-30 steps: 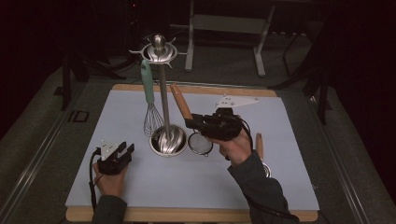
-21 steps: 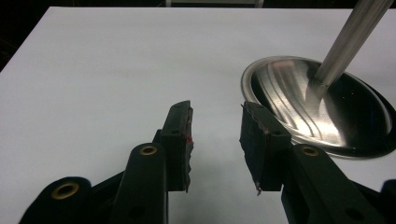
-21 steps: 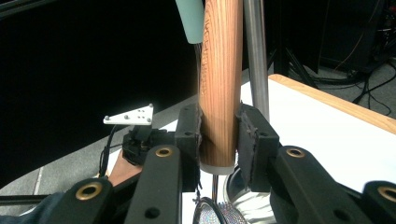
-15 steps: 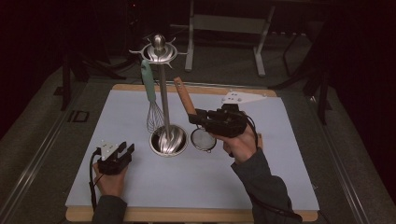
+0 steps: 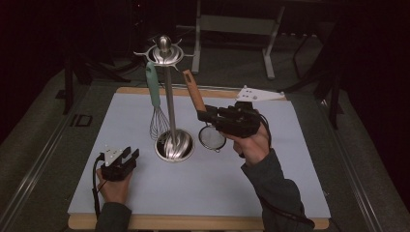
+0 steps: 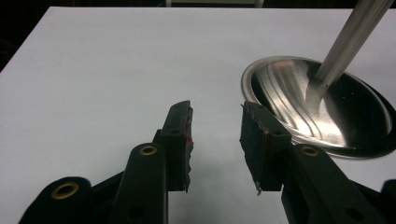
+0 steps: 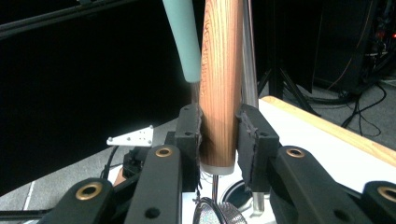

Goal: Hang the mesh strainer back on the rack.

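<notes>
The right gripper [image 5: 202, 116] pinches the wooden handle of a small strainer [image 5: 196, 98], one pad on each side of the wood, as the right gripper view confirms [image 7: 219, 135]. In the high view the strainer hangs clear of the table mat [image 5: 217, 193]: its handle rises toward 11 o'clock from the jaws and its round mesh bowl [image 5: 212, 138] sits below them, just beside the stand base at its 3 o'clock.

The utensil stand [image 5: 168, 96] is upright near the middle of the mat. Its round steel base [image 5: 174, 145] rests on the mat, and its hook ring [image 5: 164, 52] tops the pole. A whisk [image 5: 155, 104] with a pale green handle hangs from the ring at the 9 o'clock side of the pole.

The left gripper [image 5: 126, 155] rests low on the mat at 8 o'clock from the base, held by the left hand [image 5: 112, 186]. Its jaws are spread, with bare mat between the pads [image 6: 180, 135]; the base lies at 2 o'clock from them [image 6: 322, 107].
</notes>
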